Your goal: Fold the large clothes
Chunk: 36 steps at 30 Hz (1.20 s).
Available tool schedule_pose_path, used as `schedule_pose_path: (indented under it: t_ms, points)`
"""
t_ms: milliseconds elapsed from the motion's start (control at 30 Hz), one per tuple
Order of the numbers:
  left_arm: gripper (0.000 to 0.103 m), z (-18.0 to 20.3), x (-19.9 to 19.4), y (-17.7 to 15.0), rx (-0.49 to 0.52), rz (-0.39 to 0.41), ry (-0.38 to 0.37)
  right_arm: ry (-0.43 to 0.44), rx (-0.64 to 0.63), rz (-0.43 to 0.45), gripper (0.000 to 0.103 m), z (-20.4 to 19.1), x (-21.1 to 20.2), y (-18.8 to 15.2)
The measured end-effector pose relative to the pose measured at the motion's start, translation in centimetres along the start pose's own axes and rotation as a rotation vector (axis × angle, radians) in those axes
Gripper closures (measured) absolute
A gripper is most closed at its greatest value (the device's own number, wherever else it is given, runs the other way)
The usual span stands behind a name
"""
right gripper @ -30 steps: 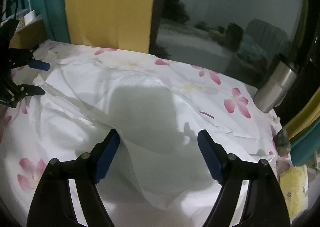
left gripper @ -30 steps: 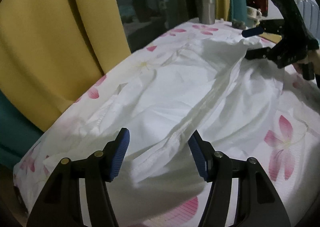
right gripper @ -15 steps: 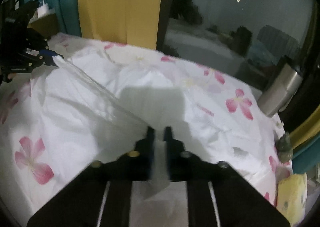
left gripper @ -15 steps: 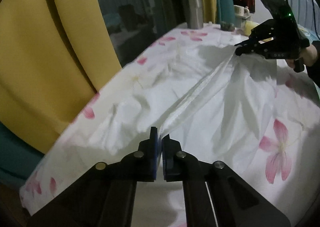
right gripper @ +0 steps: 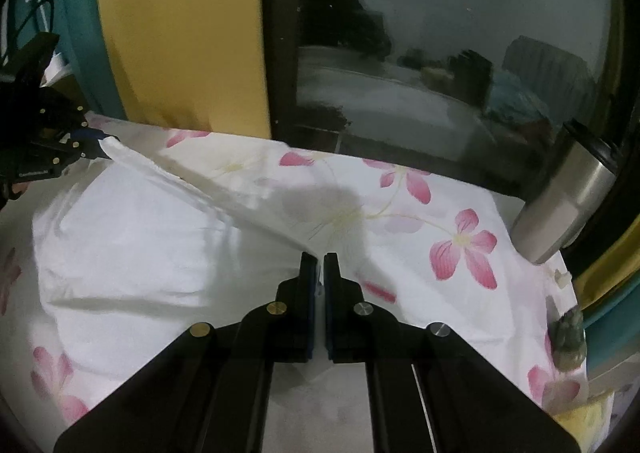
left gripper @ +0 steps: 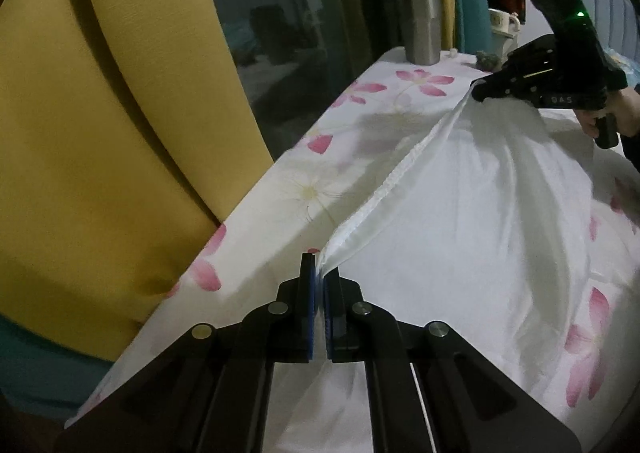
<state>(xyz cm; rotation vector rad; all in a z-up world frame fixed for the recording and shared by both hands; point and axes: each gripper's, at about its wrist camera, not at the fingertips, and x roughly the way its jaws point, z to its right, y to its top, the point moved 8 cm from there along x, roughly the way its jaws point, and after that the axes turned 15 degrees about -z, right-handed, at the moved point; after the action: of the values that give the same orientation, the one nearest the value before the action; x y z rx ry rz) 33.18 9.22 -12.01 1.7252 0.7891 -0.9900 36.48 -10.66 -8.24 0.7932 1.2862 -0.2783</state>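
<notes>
Both claws are pinching the same hem of the white garment (left gripper: 472, 237): the left claw (left gripper: 319, 265) has its blue pads pressed together on one end of the edge, and the right claw (left gripper: 480, 91) bites the other end, so the hem runs taut and lifted between them while the rest of the cloth drapes down onto the table. Seen from the right wrist, the right claw (right gripper: 319, 265) is closed on a thin fold of white fabric, and the left claw (right gripper: 94, 141) holds the far end of that stretched edge.

To fold well from here, I judge both ends should travel together at the same height, keeping the hem straight, then come down onto the opposite edge so the layers line up without trapped wrinkles.

Beneath the garment is a white tablecloth with pink flowers (right gripper: 460, 245) covering the table. At its far right corner stands a steel flask (left gripper: 422, 29), with a small dark green ornament (right gripper: 570, 341) near the right edge. Beyond the far edge hang yellow curtains (left gripper: 100, 125) and a dark window (right gripper: 460, 53).
</notes>
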Motion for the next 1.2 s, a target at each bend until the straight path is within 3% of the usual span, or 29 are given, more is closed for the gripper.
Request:
schedule_pose_path:
  t_ms: [133, 200, 267, 333, 367, 400, 500, 700, 900, 1033, 1200]
  points:
    - [0.098, -2.1, 3.6, 0.5, -0.058, -0.058, 0.012, 0.012, 0.016, -0.041, 0.099, 1.2, 2.4, 0.8]
    - [0.094, -2.7, 4.8, 0.4, -0.085, -0.077, 0.019, -0.022, 0.003, -0.072, 0.099, 1.4, 3.7, 0.9]
    - [0.083, -3.6, 5.7, -0.1, -0.113, -0.104, 0.048, -0.059, -0.008, -0.108, 0.096, 1.6, 4.9, 0.8]
    - [0.069, -4.8, 6.0, -0.5, -0.157, -0.114, 0.063, -0.100, -0.016, -0.141, 0.079, 2.0, 5.9, 0.7]
    - [0.064, -5.3, 6.0, -0.7, -0.176, -0.113, 0.072, -0.116, -0.011, -0.143, 0.063, 2.4, 6.0, 0.7]
    - [0.064, -6.5, 5.7, -1.1, -0.207, -0.110, 0.094, -0.139, 0.005, -0.134, 0.049, 3.2, 5.7, 0.7]
    - [0.062, -9.6, 5.1, -2.6, -0.289, -0.117, 0.125, -0.185, 0.070, -0.081, 0.024, 5.8, 3.9, 0.9]
    - [0.057, -13.8, 2.3, -7.3, -0.417, -0.105, 0.165, -0.298, 0.175, 0.000, 0.023, 10.2, -0.5, 0.7]
    - [0.053, -14.8, 0.2, -12.6, -0.538, -0.098, 0.120, -0.289, 0.215, -0.029, 0.022, 12.8, -2.7, 0.6]
    - [0.046, -14.5, -0.1, -14.7, -0.623, -0.064, 0.037, -0.220, 0.276, -0.060, 0.022, 13.6, -4.6, -2.7]
    - [0.046, -13.4, 2.7, -16.0, -0.633, -0.138, -0.010, -0.107, 0.313, -0.148, 0.022, 12.4, -3.0, -8.5]
